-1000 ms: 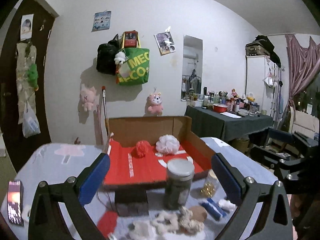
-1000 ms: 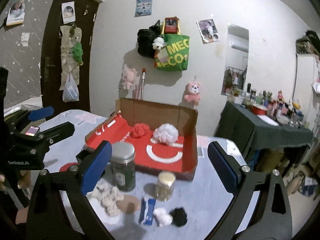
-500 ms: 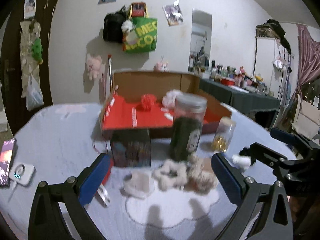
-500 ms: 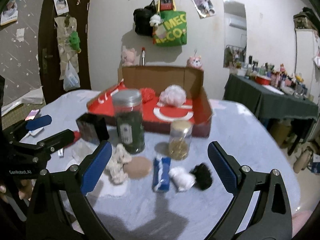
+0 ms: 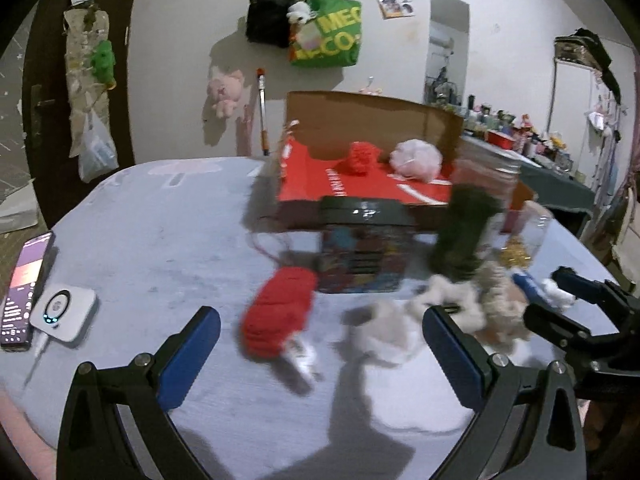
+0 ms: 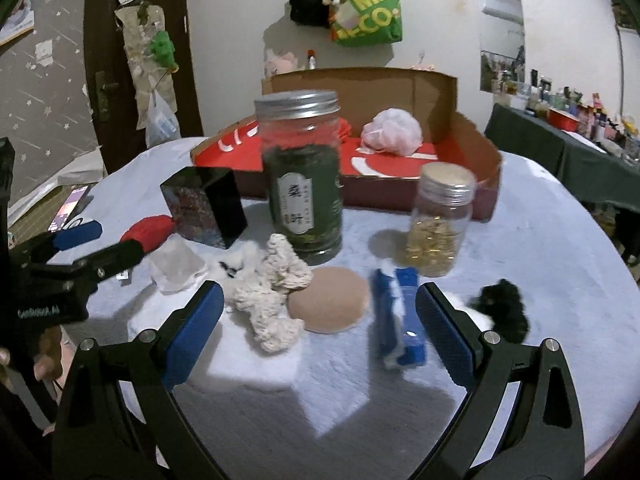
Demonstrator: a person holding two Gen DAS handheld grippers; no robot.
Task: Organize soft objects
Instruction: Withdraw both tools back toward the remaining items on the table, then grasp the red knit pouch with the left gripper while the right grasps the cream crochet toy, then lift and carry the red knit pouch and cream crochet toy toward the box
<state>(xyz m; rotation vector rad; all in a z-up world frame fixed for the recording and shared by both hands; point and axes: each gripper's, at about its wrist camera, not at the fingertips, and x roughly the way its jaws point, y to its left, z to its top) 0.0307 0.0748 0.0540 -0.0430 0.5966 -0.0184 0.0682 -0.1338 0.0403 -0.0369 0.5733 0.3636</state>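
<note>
Soft items lie on the table: a red fuzzy piece (image 5: 280,312) (image 6: 150,230), a white fluffy scrunchie (image 6: 272,300) (image 5: 452,304), a beige round puff (image 6: 330,300), a black fuzzy piece (image 6: 502,314) and a pale soft block (image 6: 176,266) (image 5: 384,332). A red-lined cardboard box (image 6: 472,152) (image 5: 360,192) behind them holds a red pompom (image 5: 360,158) and a pink mesh puff (image 6: 392,132) (image 5: 416,158). My left gripper (image 5: 320,356) hangs open just before the red piece. My right gripper (image 6: 320,328) is open above the scrunchie and the beige puff.
A tall green jar (image 6: 302,176), a small glass jar (image 6: 438,220), a dark patterned box (image 6: 204,208) (image 5: 364,248) and a blue packet (image 6: 398,320) stand among the soft items. A phone (image 5: 26,280) and a white device (image 5: 64,312) lie at the left edge.
Both grippers have dropped lower and closer to the items on the table. The left one has swung left, so the red piece now sits between its fingers' line.
</note>
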